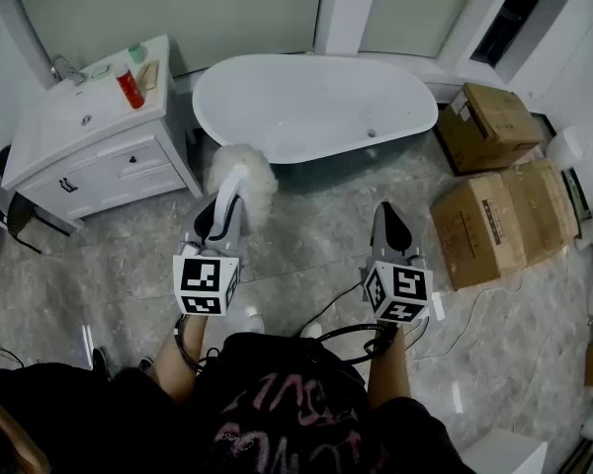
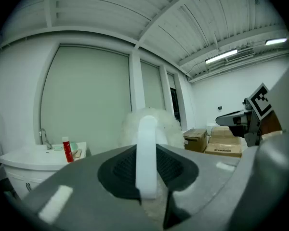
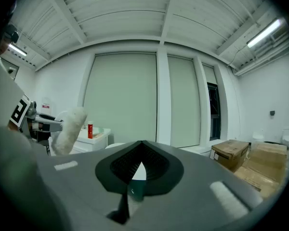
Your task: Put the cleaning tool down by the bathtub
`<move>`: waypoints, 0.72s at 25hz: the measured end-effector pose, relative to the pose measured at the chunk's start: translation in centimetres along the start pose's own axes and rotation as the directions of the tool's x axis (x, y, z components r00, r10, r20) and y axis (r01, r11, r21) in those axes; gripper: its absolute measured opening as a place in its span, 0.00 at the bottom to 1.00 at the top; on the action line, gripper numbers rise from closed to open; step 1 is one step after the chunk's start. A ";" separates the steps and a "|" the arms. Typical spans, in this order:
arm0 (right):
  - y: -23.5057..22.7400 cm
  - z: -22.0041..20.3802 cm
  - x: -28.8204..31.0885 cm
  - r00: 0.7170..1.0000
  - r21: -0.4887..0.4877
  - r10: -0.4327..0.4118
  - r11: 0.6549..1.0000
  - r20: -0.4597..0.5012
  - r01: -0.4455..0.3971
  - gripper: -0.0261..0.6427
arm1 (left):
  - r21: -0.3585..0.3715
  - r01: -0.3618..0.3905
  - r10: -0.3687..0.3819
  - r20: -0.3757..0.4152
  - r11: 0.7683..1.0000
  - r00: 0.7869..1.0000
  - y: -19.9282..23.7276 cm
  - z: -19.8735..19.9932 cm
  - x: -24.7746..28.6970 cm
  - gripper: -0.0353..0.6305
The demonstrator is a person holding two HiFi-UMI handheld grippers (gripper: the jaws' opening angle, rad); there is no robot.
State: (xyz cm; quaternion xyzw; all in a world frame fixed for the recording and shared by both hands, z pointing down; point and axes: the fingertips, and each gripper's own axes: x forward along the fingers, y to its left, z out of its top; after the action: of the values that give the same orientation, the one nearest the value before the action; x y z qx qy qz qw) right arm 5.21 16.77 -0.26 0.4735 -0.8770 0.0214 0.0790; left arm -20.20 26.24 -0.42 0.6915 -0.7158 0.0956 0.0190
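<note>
The left gripper (image 1: 221,215) clamps the duster (image 1: 245,172) by its handle, head pointing ahead at the tub (image 1: 316,107) just beyond; the right gripper (image 1: 387,221) is closed, empty

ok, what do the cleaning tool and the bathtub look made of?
The cleaning tool: fuzzy white head with a ragged outline, looks like fleece or microfibre; handle smooth matte white, probably plastic. The bathtub: smooth white shell with soft sheen, likely acrylic or enamel; can't tell which.
</note>
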 end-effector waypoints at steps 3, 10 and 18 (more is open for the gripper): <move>1.0 0.1 0.3 1.000 0.003 0.006 1.000 0.000 -0.006 0.07 | -0.008 -0.003 0.003 -0.004 1.000 1.000 0.8 0.1 -0.5 0.19; 3.2 0.1 1.5 0.999 0.010 0.032 0.999 -0.001 -0.032 0.07 | -0.013 -0.023 0.023 -0.004 1.000 1.000 2.7 -0.4 -1.5 0.19; 5.6 0.0 2.2 0.998 -0.011 0.063 0.998 0.003 -0.063 0.08 | -0.022 -0.042 0.042 -0.014 0.999 0.999 4.4 -1.4 -2.4 0.19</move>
State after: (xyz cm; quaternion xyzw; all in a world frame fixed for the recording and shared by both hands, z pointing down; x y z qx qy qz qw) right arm -0.70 18.02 0.26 0.4451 -0.8918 0.0182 0.0796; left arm -24.58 28.96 0.04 0.6753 -0.7312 0.0924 0.0294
